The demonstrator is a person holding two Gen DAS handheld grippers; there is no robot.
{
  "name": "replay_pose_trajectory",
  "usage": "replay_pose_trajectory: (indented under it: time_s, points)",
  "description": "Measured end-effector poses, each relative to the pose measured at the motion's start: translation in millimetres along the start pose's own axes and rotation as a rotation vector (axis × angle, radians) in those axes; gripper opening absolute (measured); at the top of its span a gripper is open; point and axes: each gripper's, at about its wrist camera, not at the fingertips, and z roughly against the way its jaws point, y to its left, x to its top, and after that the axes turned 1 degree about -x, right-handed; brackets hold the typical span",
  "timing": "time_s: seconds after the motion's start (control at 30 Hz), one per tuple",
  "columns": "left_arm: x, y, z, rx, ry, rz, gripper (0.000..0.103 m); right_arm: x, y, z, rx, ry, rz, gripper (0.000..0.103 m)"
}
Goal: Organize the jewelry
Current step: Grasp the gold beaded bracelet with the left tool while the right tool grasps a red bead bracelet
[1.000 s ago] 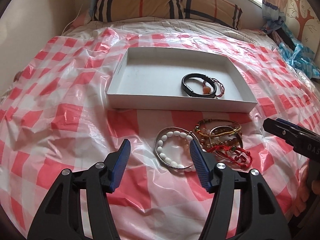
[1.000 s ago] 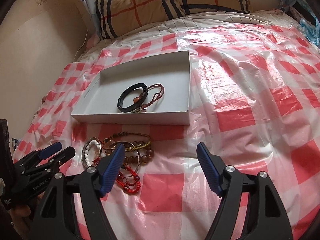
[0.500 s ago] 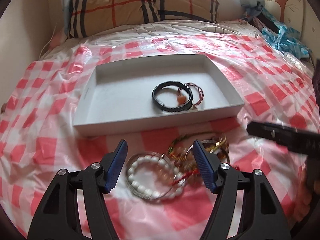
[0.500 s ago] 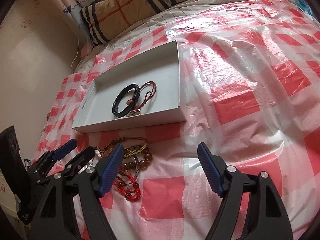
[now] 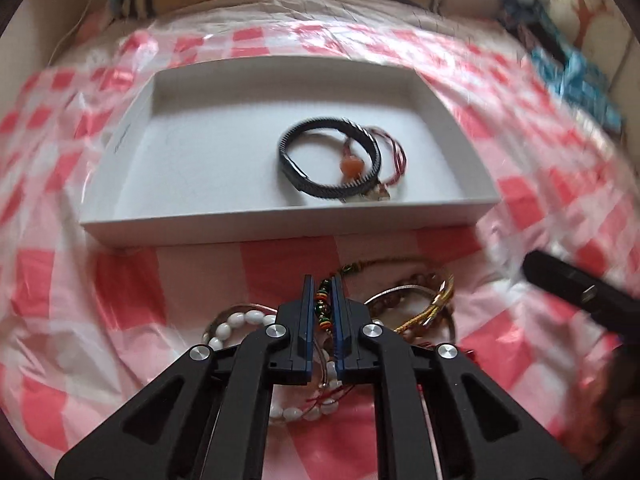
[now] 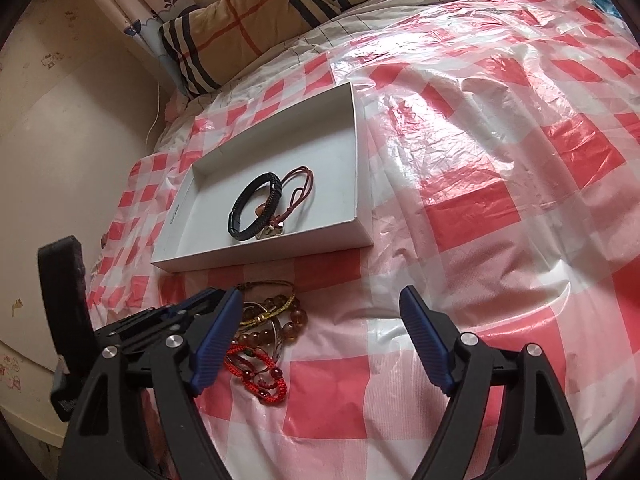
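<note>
Because our left gripper [image 5: 321,300] is pinched shut on one thin cord bracelet with green and orange beads [image 5: 322,307] in the tangled pile of bracelets [image 6: 266,330], lifting could drag the others along. Our right gripper [image 6: 320,334], with nothing between its jaws, is opening wider.

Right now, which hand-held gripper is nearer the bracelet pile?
Left. The left hand-held gripper is shut on a multicolour beaded strand in the bracelet pile; the right hand-held gripper hangs open beside it.
</note>
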Motion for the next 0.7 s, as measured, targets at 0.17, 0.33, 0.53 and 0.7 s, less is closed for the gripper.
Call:
replay_pose_trajectory:
  time_s: [0.17, 0.33, 0.53, 0.7]
  points:
    - [-1, 40, 36, -0.053, -0.096, 0.143, 0.007, -4, 10, -7, -0.016, 0.036, 0.064, 0.077]
    - [-1, 63, 45, -0.015, -0.133, 0.211, 0.007, -24, 43, -23, -0.017, 0.128, 0.26, 0.077]
    - [-2, 58, 37, 0.06, -0.103, 0.157, 0.007, -48, 71, -36, -0.033, 0.189, 0.425, 0.076]
    - [-4, 53, 33, 0.076, -0.082, 0.119, 0.007, -51, 67, -38, -0.014, 0.215, 0.434, 0.016]
